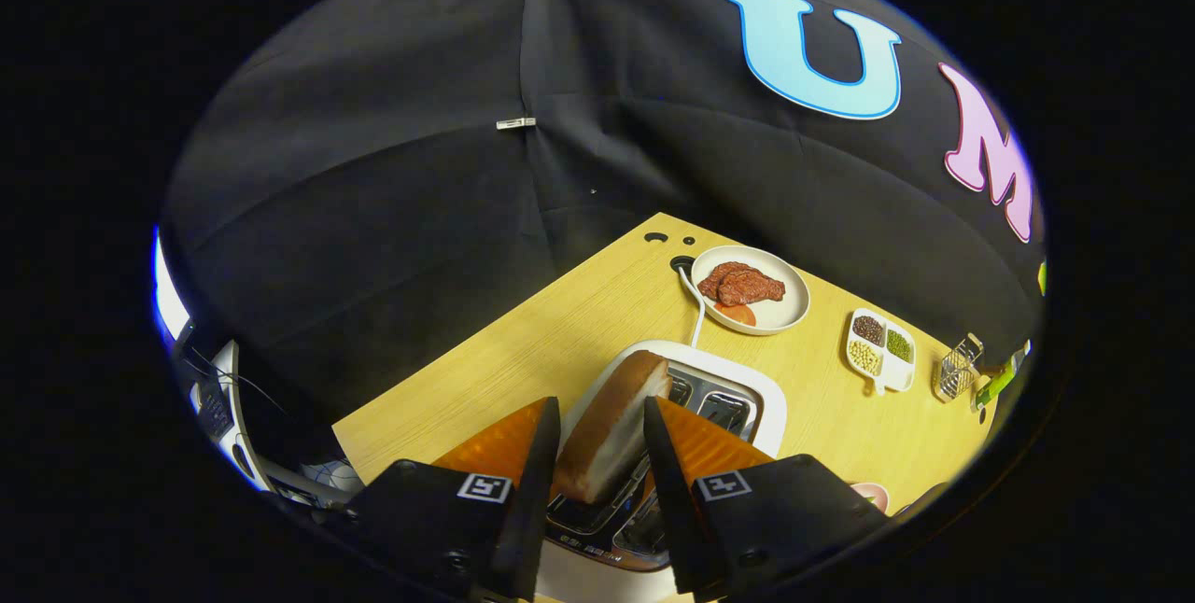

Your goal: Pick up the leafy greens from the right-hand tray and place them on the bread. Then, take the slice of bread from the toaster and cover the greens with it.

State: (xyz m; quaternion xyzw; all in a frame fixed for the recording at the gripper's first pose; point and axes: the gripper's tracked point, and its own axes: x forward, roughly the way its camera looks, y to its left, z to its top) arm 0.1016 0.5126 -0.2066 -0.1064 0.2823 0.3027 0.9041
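1. Gripper (602, 440): fingers closed on the bread slice (611, 426), clamping its flat faces for a steady hold.
2. Slice sits above the toaster (738, 398) slots, apparently lifted clear.

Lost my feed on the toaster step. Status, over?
Gripper shut on the bread slice, both fingers pressing its sides. Slice lifted above the toaster. Plate of meat and divided dish sit beyond, not in the way.

Gripper (602, 440) fingers clamp the bread slice (616, 426) above the toaster (747, 398).
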